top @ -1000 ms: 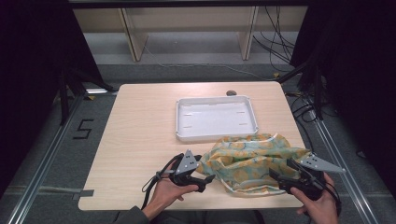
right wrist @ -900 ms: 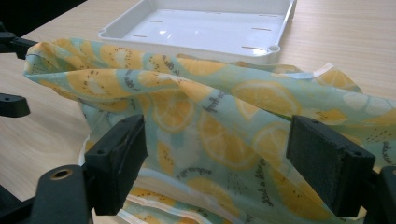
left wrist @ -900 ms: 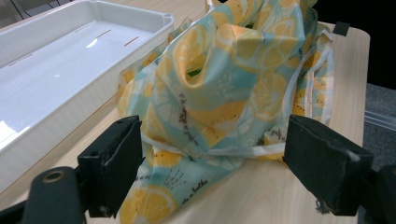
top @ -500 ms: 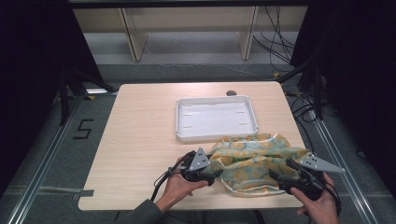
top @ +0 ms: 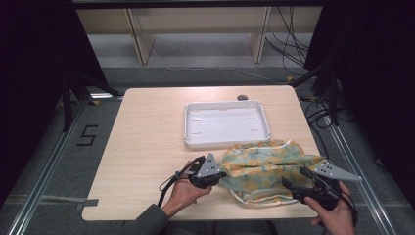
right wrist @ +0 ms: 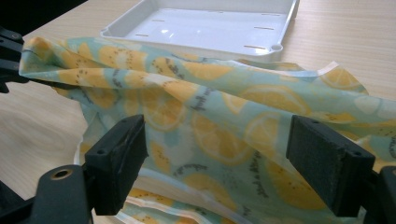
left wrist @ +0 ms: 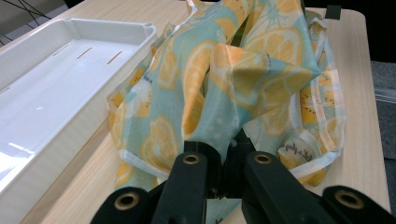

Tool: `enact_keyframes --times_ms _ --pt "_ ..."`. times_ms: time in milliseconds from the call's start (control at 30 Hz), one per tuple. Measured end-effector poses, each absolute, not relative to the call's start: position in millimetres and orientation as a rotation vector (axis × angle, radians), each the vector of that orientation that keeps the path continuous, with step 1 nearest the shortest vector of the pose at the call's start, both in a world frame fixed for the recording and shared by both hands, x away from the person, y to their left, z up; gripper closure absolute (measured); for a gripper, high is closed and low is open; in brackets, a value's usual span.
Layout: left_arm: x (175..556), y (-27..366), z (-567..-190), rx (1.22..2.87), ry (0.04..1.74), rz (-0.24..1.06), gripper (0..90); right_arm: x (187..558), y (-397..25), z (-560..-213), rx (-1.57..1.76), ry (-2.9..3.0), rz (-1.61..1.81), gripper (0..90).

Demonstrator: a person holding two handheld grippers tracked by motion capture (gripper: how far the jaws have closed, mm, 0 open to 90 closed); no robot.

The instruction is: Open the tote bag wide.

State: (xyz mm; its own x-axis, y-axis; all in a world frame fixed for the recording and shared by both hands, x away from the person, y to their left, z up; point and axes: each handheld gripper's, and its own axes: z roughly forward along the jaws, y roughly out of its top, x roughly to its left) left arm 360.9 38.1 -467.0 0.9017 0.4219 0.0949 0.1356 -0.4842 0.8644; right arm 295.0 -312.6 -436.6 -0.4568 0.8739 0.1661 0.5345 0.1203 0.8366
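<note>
A crumpled light-blue cloth with a yellow lemon print (top: 266, 166) lies on the near right part of the wooden table (top: 147, 142). My left gripper (top: 218, 175) is shut on the cloth's left edge, and the cloth (left wrist: 224, 93) rises bunched from between its closed jaws. My right gripper (top: 289, 185) is open at the cloth's near right side; its two pads (right wrist: 123, 158) stand wide apart with the cloth (right wrist: 210, 126) stretched across behind them.
A shallow white tray (top: 226, 141) sits just beyond the cloth, mid-table; its corner (left wrist: 140, 32) is close to the cloth. A small dark round object (top: 242, 97) lies at the table's far edge. Cables and shelving stand beyond the table.
My left gripper has moved right to the cloth's left edge and closed on it, lifting that edge slightly. The right gripper has stayed in place, open.
</note>
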Motion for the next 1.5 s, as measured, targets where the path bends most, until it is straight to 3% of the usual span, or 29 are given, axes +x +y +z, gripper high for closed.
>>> enact_keyframes --times_ms 1167,1500 --pt "343.7 152.1 -455.9 2.092 0.548 0.353 87.9 292.3 -307.2 -435.7 1.381 2.068 1.264 22.4" --pt "344.4 167.1 -464.9 2.106 0.608 0.327 81.2 294.7 -306.5 -437.3 1.322 2.103 1.249 22.4"
